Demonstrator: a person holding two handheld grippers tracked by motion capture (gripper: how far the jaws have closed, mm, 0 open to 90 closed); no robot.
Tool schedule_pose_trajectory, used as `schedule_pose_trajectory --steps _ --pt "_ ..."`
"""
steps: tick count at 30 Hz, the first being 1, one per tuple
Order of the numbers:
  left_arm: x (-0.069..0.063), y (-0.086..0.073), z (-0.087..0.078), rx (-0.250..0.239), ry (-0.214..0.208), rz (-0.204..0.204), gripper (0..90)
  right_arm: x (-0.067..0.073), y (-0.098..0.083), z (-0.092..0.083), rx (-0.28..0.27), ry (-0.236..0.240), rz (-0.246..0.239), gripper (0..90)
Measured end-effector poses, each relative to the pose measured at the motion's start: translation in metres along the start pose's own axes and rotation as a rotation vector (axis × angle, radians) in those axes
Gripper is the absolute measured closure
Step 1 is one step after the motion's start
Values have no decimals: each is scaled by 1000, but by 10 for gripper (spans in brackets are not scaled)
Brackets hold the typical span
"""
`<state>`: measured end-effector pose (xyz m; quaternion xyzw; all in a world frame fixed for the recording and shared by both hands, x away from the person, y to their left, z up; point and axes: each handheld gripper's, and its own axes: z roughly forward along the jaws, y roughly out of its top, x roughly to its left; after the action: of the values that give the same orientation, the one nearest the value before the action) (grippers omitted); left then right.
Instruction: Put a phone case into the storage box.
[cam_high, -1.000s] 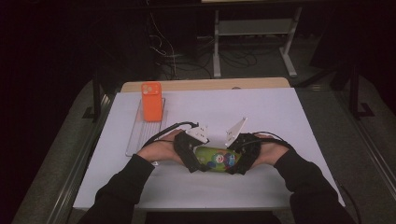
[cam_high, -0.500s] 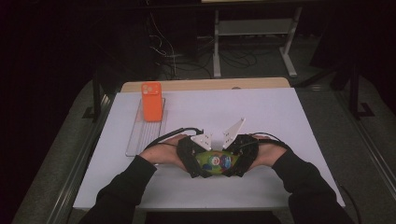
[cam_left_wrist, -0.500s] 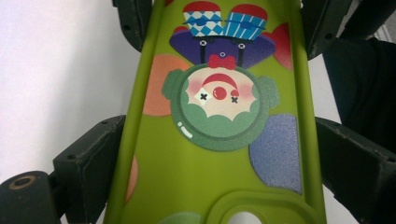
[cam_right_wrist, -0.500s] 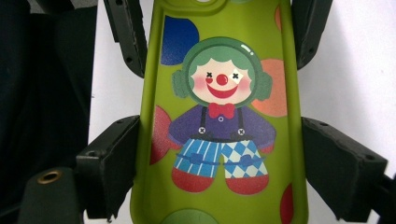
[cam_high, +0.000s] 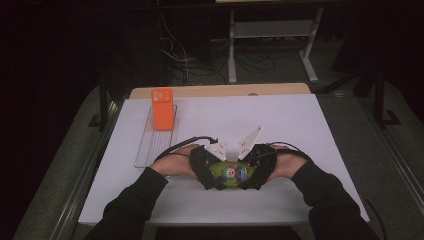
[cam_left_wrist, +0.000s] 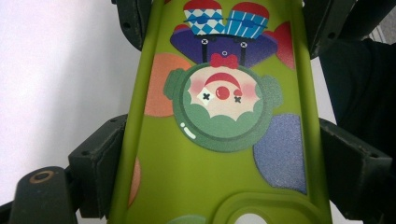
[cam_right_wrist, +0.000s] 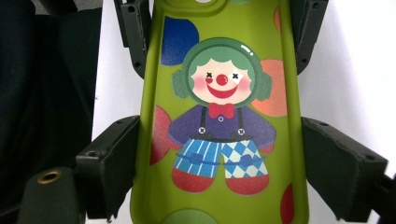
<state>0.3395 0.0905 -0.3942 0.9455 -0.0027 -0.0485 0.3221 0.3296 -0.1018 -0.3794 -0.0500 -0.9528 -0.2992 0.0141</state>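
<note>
A green clown-print phone case is being held just above the near middle of the white table, spanned between the left gripper and the right gripper, whose tips are facing each other. The case's long axis is running from one hand to the other, so each gripper is being met by one short end, and neither hand is nearer than the other. In the left gripper view the camera-cutout end is lying between that gripper's black pads, which have just been closing on the case's long edges and are now pressing against them. In the right gripper view the clown's feet end is being pinched the same way, the pads bearing on both long edges. An orange phone is standing well apart at the far end of a clear ribbed tray, toward the left hand's side. Any carry toward that phone is judged to depend on the case being kept level along this hand-to-hand axis.
</note>
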Motion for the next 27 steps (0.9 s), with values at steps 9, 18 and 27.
schedule_pose_trajectory --steps 9,18,27 --pt "0 -2 -1 -4 -14 -11 147 1 -2 -1 -24 5 28 105" --pt "2 -9 -7 -28 45 -89 148 -6 -15 -21 -82 -95 156 56" --pt "7 -14 -16 -44 134 -165 149 -7 -38 -40 -213 -228 359 42"
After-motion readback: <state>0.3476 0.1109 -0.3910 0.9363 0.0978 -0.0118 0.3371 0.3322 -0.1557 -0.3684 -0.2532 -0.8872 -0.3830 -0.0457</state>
